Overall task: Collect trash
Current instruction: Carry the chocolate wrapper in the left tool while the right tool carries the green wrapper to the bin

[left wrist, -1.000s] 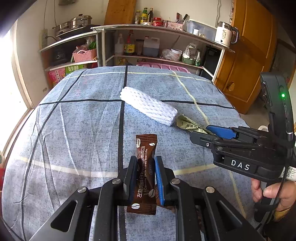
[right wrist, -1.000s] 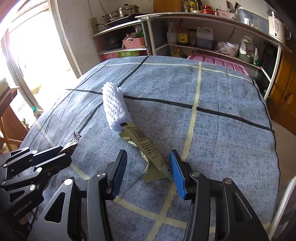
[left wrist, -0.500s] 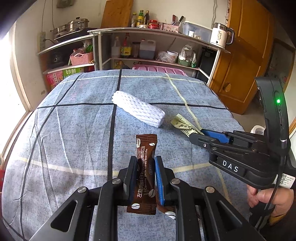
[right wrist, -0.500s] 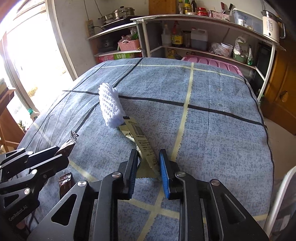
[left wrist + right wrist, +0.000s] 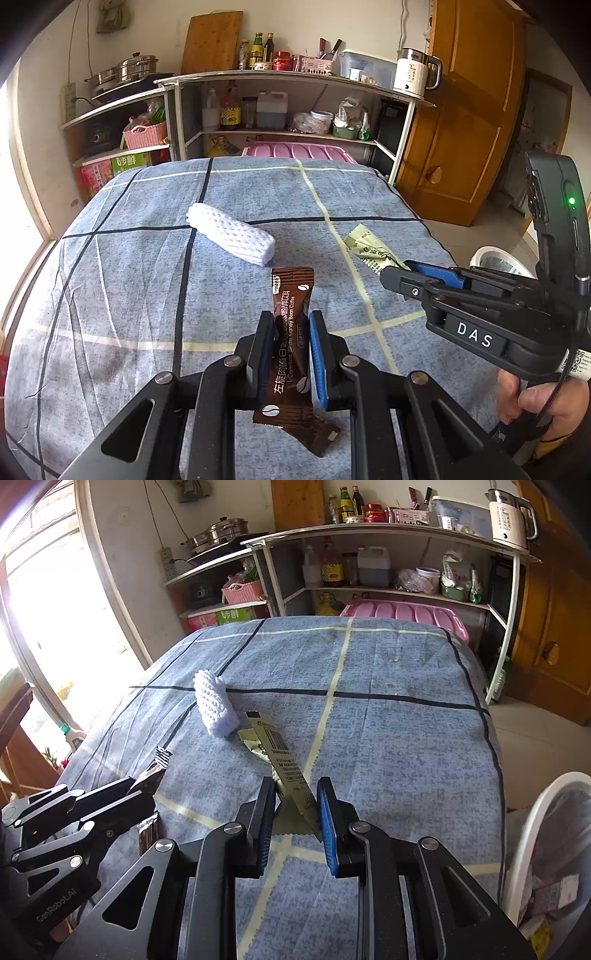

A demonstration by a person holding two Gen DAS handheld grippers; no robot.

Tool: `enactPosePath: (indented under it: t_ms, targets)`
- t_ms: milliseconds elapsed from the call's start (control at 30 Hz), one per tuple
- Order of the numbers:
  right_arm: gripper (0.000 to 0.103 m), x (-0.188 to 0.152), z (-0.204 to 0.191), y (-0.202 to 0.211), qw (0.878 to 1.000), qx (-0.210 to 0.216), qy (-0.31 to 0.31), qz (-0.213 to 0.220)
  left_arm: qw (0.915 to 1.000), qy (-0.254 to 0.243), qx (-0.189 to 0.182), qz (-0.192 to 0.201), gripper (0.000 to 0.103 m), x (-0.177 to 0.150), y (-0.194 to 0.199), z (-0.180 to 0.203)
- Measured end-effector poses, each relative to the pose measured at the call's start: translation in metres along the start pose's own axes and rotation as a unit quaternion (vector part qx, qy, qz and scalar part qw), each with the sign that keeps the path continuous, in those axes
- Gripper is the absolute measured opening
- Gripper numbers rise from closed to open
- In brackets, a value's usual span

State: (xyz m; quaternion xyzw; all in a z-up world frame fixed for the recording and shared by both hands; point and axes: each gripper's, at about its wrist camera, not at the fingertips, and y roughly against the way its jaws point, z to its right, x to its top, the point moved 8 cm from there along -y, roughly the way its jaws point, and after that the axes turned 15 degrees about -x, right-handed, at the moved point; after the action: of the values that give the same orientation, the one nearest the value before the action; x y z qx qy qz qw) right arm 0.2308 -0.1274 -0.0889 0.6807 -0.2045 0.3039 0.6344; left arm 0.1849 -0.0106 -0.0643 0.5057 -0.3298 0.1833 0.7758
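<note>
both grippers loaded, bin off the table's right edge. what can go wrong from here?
1. The right gripper pinches the green wrapper near its tail; the thin foil could slip out before the bin.
2. The left gripper holds the brown coffee sachet, with a second brown piece hanging below that may drop.
3. The grippers sit close together and could collide.

A glossy brown foil coffee sachet (image 5: 291, 332) and a pale green wrapper (image 5: 284, 764) of shiny printed film are seen. The table is covered by a matt blue woven tablecloth (image 5: 129, 295), slightly creased. A white knitted cloth roll (image 5: 231, 238) looks rough. The gripper bodies are matt black plastic, padded in blue
</note>
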Motion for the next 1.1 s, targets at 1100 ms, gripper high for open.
enactPosePath:
  t_ms: [1100]
  targets:
    - [0.024, -0.044, 0.180, 0.084, 0.987, -0.084, -0.131, 0.037, 0.9889, -0.112, -0.097, -0.016, 0.020, 0.018, -0.050, 0.176]
